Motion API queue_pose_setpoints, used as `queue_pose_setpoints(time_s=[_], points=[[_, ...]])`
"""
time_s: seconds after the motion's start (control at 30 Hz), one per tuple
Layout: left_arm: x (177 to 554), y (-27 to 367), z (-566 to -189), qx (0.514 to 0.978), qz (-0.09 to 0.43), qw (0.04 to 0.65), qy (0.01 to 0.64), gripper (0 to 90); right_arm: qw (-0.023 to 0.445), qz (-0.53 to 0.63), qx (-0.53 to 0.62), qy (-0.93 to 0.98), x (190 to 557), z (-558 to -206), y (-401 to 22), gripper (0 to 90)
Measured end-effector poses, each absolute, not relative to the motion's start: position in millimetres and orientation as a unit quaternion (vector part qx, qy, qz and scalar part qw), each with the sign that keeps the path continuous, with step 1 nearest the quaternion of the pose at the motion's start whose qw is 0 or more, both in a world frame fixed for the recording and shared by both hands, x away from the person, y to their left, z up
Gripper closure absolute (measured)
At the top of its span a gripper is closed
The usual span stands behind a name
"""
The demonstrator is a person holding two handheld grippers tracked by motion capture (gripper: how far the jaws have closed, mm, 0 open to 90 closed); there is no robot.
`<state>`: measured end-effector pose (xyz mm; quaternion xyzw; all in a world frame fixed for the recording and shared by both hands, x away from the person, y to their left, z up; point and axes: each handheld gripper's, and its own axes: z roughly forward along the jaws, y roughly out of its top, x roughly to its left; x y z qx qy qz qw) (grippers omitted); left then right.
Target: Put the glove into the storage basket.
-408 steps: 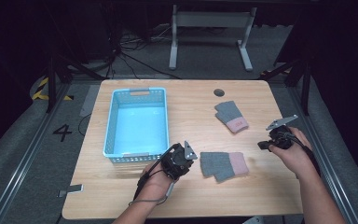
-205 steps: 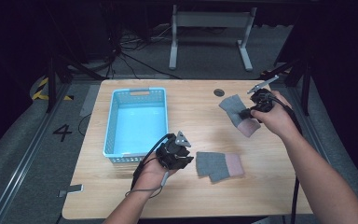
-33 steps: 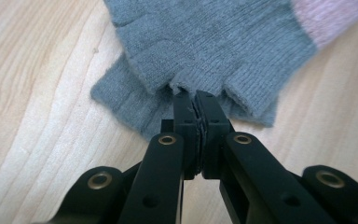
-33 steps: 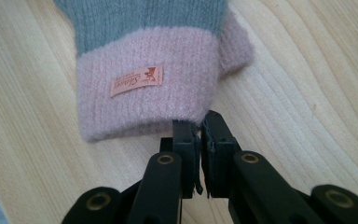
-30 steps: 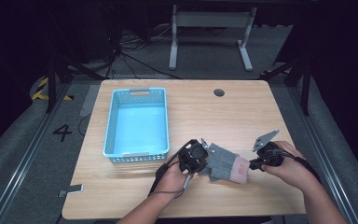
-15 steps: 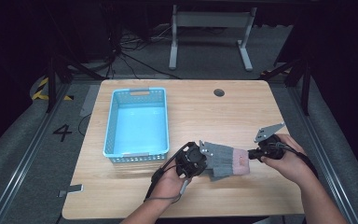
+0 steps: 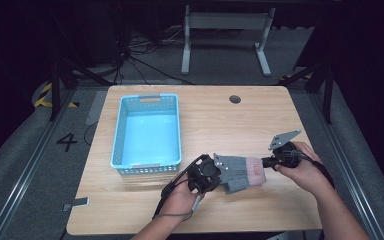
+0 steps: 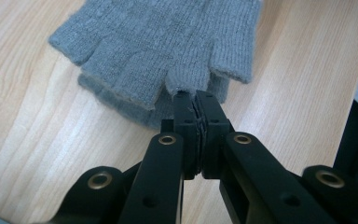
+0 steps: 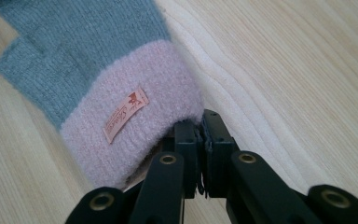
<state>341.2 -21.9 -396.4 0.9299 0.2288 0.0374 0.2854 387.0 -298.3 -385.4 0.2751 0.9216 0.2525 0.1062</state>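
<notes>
Two grey fingerless gloves with pink cuffs (image 7: 237,172) lie stacked on the wooden table (image 7: 205,120), near its front edge. My left gripper (image 7: 219,168) is shut on a finger end of the top glove (image 8: 168,42), and the lower glove (image 8: 121,100) shows beneath it. My right gripper (image 7: 266,162) is shut on the edge of the pink cuff (image 9: 130,126), which carries a small label. In the left gripper view the left gripper (image 8: 196,100) pinches the knit edge. In the right gripper view the right gripper (image 9: 200,123) nips the cuff's rim.
A light blue plastic basket (image 7: 117,130) stands at the left of the table, close to my left hand. A round cable hole (image 7: 235,99) sits near the far edge. Bare wood stretches between the basket and the right edge.
The glove that lay at the back right now rests on the near one. Over the last second my right hand edged slightly toward the far side, and both grippers kept their hold.
</notes>
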Motion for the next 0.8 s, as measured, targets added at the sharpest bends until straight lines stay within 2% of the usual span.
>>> queue_pose_setpoints(time_s=[0.8], points=[[349, -24, -412, 0.940, 0.012, 0.252, 0.231, 88.4, 0.083, 0.232, 0.285, 0.926, 396, -407, -291, 87.1]])
